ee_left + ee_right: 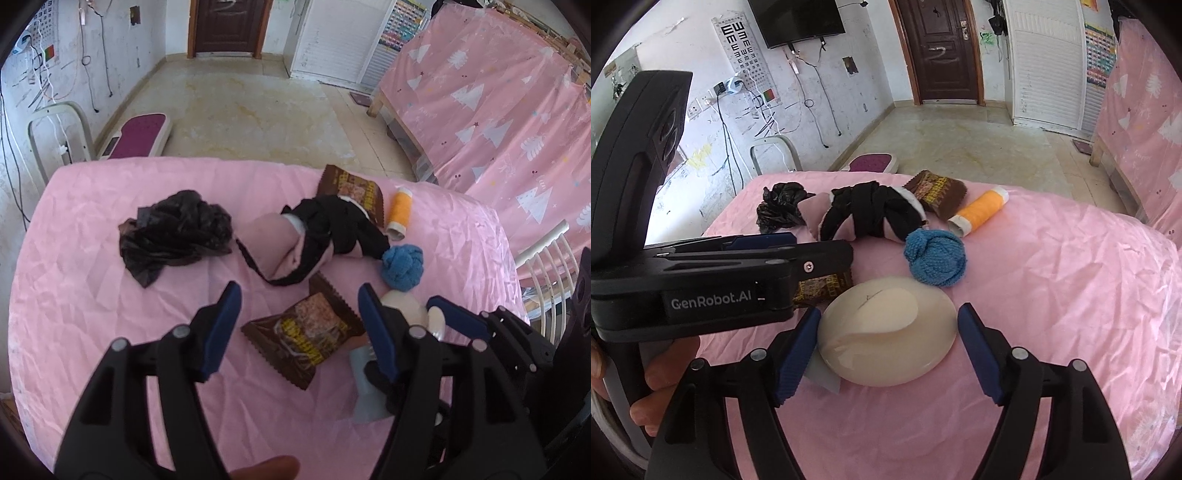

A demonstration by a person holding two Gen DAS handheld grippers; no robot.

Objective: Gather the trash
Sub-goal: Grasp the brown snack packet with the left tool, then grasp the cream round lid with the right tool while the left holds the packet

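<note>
A pink sheet (92, 229) covered the table. The left gripper (299, 325) was spread wide around a crinkled brown snack wrapper (306, 332) lying flat near the front edge. The right gripper (888, 347) was spread either side of a pale oval disc (886, 336). A crumpled black bag (173, 232) lay further back. In the right wrist view the left gripper hid most of the wrapper.

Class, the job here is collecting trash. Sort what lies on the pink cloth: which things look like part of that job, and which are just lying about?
Likely part of the job:
near snack wrapper
far snack wrapper
crumpled black plastic bag

Probably just lying about:
orange thread spool
blue knitted ball
cream oval disc
pink and black cloth bundle
</note>
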